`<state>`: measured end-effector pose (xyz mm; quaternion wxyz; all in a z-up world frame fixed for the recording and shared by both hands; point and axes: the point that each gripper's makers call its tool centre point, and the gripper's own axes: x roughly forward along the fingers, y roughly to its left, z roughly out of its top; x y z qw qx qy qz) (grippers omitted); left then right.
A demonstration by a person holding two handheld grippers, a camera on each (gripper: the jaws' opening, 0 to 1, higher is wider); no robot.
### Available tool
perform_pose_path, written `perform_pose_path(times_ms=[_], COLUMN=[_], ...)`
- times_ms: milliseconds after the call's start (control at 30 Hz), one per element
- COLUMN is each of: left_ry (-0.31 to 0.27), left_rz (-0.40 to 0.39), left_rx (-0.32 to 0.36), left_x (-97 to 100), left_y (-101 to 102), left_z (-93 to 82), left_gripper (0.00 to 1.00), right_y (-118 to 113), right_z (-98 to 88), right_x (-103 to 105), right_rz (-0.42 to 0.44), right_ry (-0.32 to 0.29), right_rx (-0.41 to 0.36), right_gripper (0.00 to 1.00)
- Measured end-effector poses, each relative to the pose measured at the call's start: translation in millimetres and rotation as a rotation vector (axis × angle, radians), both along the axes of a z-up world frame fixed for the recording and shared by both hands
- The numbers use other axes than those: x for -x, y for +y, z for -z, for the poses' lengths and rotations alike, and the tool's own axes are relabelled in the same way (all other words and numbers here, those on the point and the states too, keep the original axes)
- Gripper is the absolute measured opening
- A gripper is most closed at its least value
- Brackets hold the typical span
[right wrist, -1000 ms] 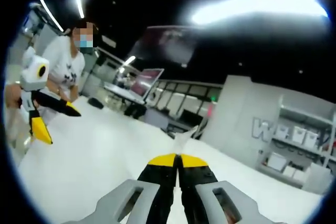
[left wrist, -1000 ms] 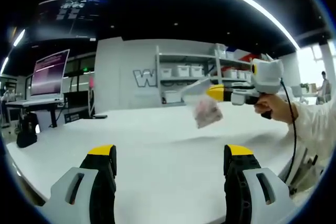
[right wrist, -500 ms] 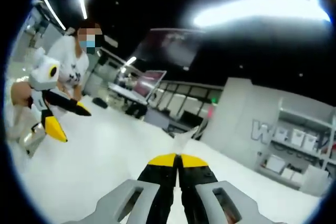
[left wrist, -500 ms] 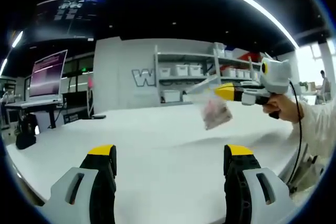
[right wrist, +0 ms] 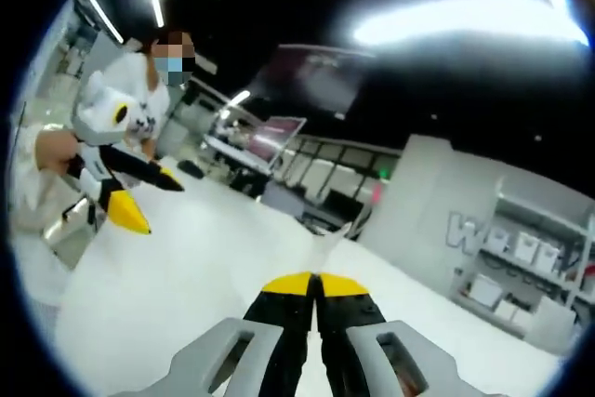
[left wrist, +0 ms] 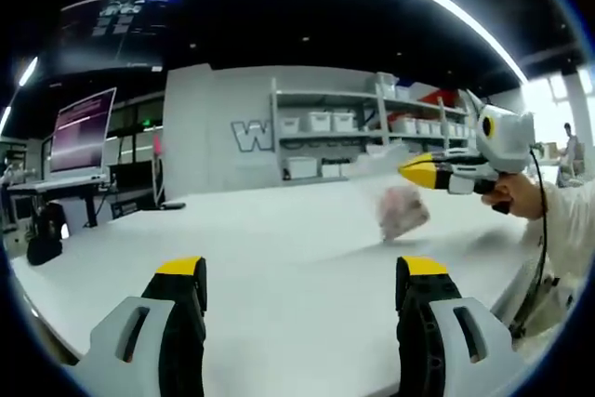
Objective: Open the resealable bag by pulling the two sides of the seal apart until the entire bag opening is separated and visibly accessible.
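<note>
A big workshop hall under a dark ceiling with bright strip lights, and a broad white table (left wrist: 279,258) running across the left gripper view. Behind it stands a grey wall with a large letter W (left wrist: 249,136), a shelf unit (left wrist: 335,141) stacked with white bins, and off to the side a lit monitor (left wrist: 82,130) on a desk.

The left gripper (left wrist: 296,276) sits low over the table, its yellow-tipped jaws standing wide apart with bare white surface between them. In the right gripper view it comes in from the left, gripped in the person's hand (right wrist: 54,149), jaws spread, yellow tips angled down toward the table.

Over to the right gripper (right wrist: 316,284): its jaws are pressed tight together, and a sliver of clear plastic pokes up from between the yellow tips. That is the top edge of the resealable bag (left wrist: 400,206). In the left gripper view the right gripper enters from the right with the bag hanging below its yellow nose, lifted off the table, pinkish contents in the lower part, blurred. The bag hangs well apart from the left gripper's jaws. Whether the seal is parted cannot be told from here.

A person in a white shirt (right wrist: 139,104) stands at the table's far edge in the right gripper view.
</note>
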<state>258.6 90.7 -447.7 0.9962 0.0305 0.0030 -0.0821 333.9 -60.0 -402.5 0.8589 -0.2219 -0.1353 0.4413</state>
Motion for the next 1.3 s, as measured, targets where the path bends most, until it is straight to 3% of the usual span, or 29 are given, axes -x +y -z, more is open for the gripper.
perform_pose_path(times_ms=[633,1000,1300], left_ry=[0.004,0.009,0.01], left_rz=[0.019,0.028,0.04], left_rx=[0.019,0.024,0.045], left_x=[3.5,6.4,10.3], left_y=[-4.2,-6.7,-9.0], left_z=[3.1,6.1,8.2], left_gripper=[0.83,0.83,0.83], right_y=[-1.8,2.9,5.2], right_z=[23.6,41.7,48.3], right_x=[45.5,61.8,70.1], right_rz=[-0.057,-0.064,-0.076], right_ry=[0.031,-0.019,-0.028], right_rx=[0.03,0.132,0.167], right_gripper=[0.0,0.0,0.0])
